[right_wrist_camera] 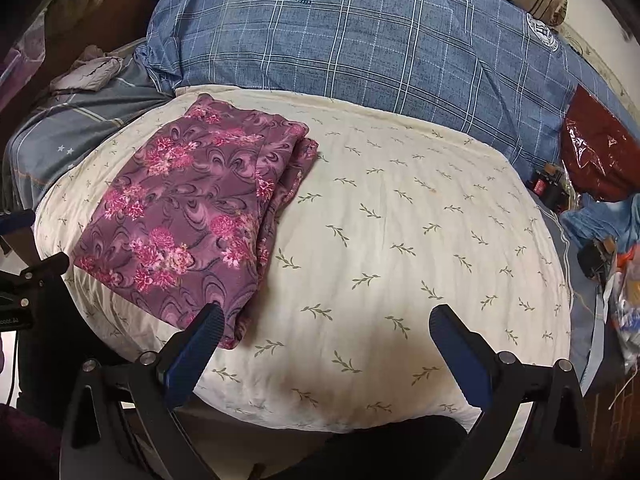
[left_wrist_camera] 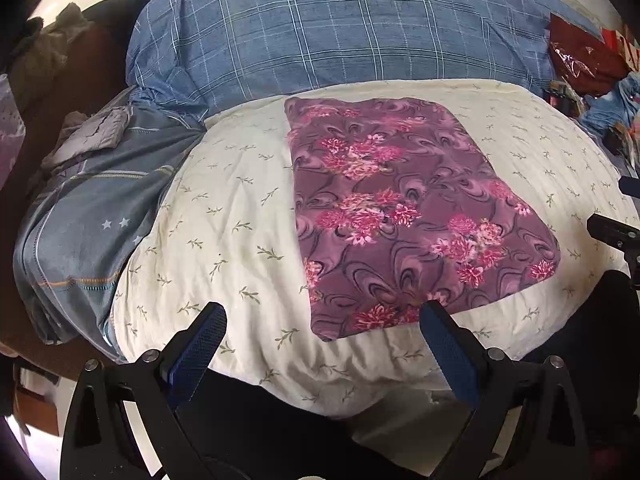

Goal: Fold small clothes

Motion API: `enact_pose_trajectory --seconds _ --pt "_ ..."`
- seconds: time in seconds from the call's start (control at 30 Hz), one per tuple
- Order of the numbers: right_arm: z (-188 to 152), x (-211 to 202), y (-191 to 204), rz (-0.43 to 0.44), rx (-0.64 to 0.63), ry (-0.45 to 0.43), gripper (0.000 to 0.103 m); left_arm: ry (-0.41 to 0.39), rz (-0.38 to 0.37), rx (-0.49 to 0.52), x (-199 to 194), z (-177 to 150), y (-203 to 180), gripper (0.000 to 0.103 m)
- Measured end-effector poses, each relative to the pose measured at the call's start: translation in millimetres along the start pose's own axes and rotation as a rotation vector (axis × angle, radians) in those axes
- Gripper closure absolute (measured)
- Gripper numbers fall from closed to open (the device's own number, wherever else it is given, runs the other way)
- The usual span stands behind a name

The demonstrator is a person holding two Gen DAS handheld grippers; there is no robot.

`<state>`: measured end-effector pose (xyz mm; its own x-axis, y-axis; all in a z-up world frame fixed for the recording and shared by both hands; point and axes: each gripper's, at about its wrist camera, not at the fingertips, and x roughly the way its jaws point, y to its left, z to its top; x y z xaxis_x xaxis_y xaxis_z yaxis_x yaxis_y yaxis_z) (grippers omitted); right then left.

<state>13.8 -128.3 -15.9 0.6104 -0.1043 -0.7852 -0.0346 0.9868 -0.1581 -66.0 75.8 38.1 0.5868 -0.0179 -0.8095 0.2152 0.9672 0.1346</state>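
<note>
A purple garment with pink flowers [left_wrist_camera: 408,216] lies folded into a flat rectangle on a cream pillow with a leaf print [left_wrist_camera: 224,232]. It also shows in the right wrist view [right_wrist_camera: 192,216], on the left part of the pillow [right_wrist_camera: 400,240], with stacked layers along its right edge. My left gripper [left_wrist_camera: 322,316] is open and empty, just in front of the garment's near edge. My right gripper [right_wrist_camera: 326,320] is open and empty, to the right of the garment's near corner.
A blue plaid quilt [left_wrist_camera: 340,40] lies behind the pillow. Grey-blue bedding [left_wrist_camera: 92,220] with a crumpled grey cloth [left_wrist_camera: 92,132] lies at the left. A red item in plastic wrap [right_wrist_camera: 600,152] and assorted clutter [right_wrist_camera: 608,256] lie at the right. The bed edge is below the grippers.
</note>
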Motion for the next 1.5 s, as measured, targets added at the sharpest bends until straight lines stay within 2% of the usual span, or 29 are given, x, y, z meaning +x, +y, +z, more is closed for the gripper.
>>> enact_pose_trajectory --seconds 0.4,0.87,1.5 --pt "1.1 -2.8 1.0 -0.006 -0.007 -0.006 0.0 -0.024 0.025 -0.004 -4.9 1.1 -2.1 0.006" --pt "-1.2 -5.0 1.0 -0.004 -0.007 -0.004 0.0 0.001 -0.035 -0.027 -6.1 0.7 -2.5 0.006" --pt "-8.9 -2.8 -9.3 0.005 0.047 0.022 0.0 0.027 -0.063 -0.006 -6.2 -3.3 -13.6 0.006"
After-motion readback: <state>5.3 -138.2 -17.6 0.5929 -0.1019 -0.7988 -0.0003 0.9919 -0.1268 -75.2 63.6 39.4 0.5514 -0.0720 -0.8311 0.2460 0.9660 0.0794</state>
